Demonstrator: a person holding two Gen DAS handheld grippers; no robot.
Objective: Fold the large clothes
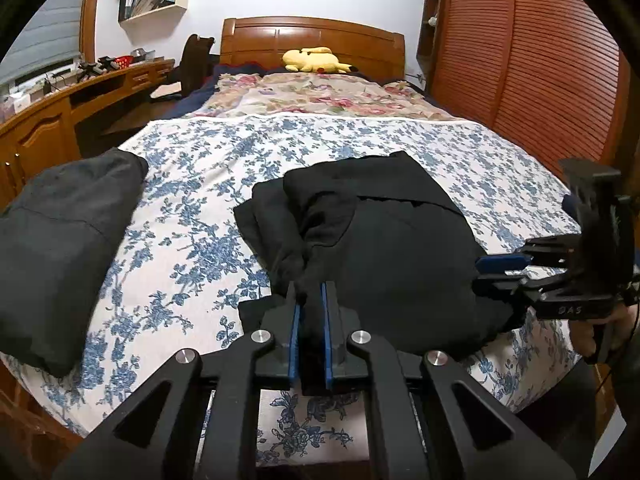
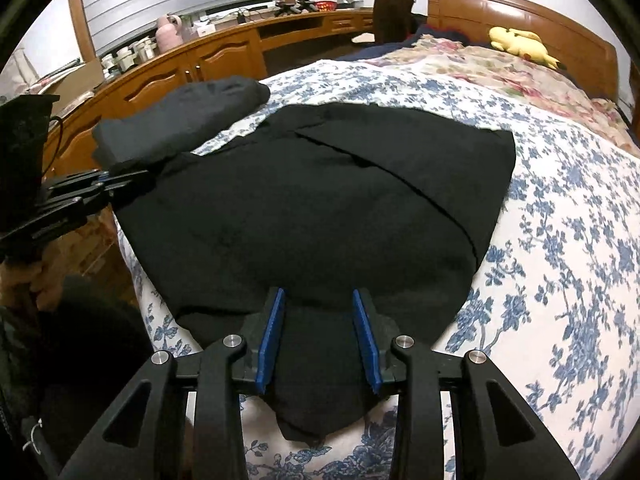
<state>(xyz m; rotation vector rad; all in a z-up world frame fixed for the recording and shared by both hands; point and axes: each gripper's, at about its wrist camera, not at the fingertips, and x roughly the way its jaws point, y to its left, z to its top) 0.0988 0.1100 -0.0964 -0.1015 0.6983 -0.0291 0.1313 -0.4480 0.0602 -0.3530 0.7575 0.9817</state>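
A black garment (image 1: pixel 400 240) lies partly folded on the blue-flowered bed cover (image 1: pixel 224 152), its near edge at the foot of the bed. My left gripper (image 1: pixel 310 292) is shut on a bunched fold at the garment's near left corner, with cloth pinched between the blue pads. In the right wrist view the same garment (image 2: pixel 320 184) spreads out ahead, and my right gripper (image 2: pixel 319 294) stands open with a loose flap of the hem lying between its pads. The right gripper (image 1: pixel 478 275) shows at the garment's right edge, the left gripper (image 2: pixel 132 184) at its left corner.
A folded dark grey garment (image 1: pixel 60 240) rests on the bed's left side. A yellow plush toy (image 1: pixel 314 60) lies by the headboard. Wooden cabinets (image 1: pixel 40 136) run along the left, a slatted wardrobe (image 1: pixel 540 60) along the right. A person's hand (image 1: pixel 588 328) holds the right gripper.
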